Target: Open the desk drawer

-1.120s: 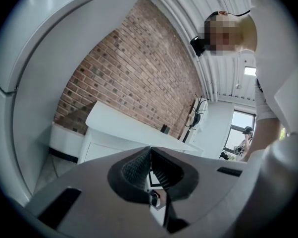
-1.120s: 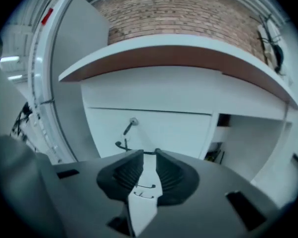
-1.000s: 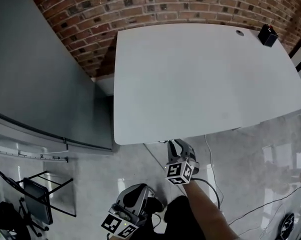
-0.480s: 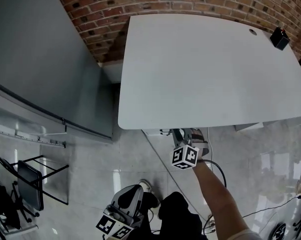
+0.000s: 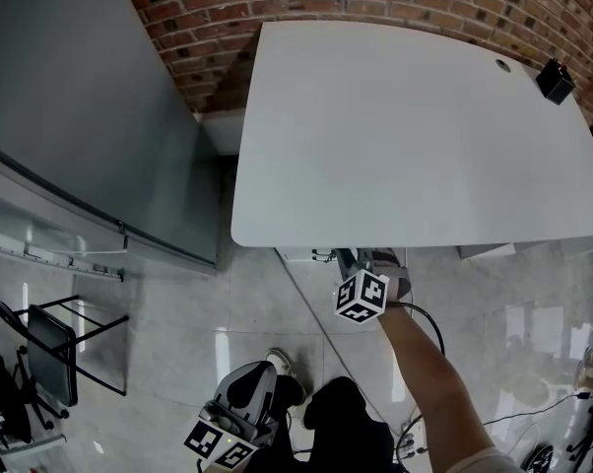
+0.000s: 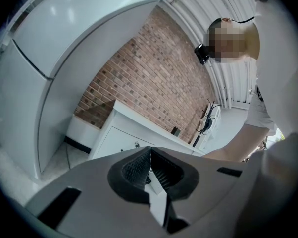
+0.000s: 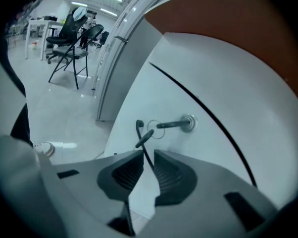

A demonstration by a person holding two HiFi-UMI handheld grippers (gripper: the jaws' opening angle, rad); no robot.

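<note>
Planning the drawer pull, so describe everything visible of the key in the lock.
The slim grey metal key sticks straight out of a round silvery lock on the white drawer front. Its outer end carries a thin wire ring, from which a second, dark-headed key hangs. A thin black cord beside it runs down between the right gripper's slightly parted tongs, not visibly pinched.
</note>
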